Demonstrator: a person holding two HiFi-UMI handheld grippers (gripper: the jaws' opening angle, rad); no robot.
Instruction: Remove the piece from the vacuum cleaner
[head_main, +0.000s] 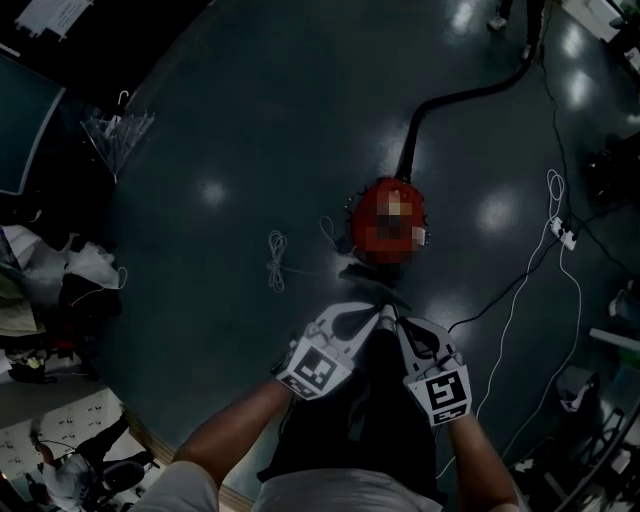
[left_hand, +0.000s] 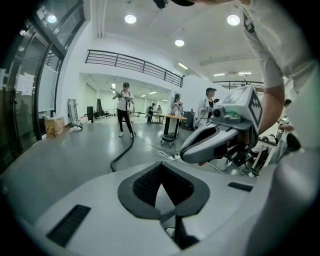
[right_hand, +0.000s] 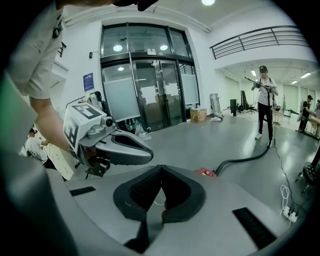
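Both grippers sit low in the head view, side by side with their tips nearly touching. The left gripper (head_main: 377, 314) is closed with nothing between its jaws, and the right gripper (head_main: 399, 321) is closed and empty as well. Each carries a cube with black-and-white square markers; these have no readable lettering.

The red vacuum cleaner (head_main: 390, 221) stands on the dark floor (head_main: 240, 120) at 12 o'clock from the grippers, just beyond their tips. Its black hose (head_main: 450, 100) leaves the top and runs off toward 1 o'clock. In the right gripper view a standing person (right_hand: 264, 102) holds the hose's far end.

A coiled white cord (head_main: 277, 260) lies at 10 o'clock. A blue sign (right_hand: 88, 81) hangs beside the glass doors, its print too small to read.
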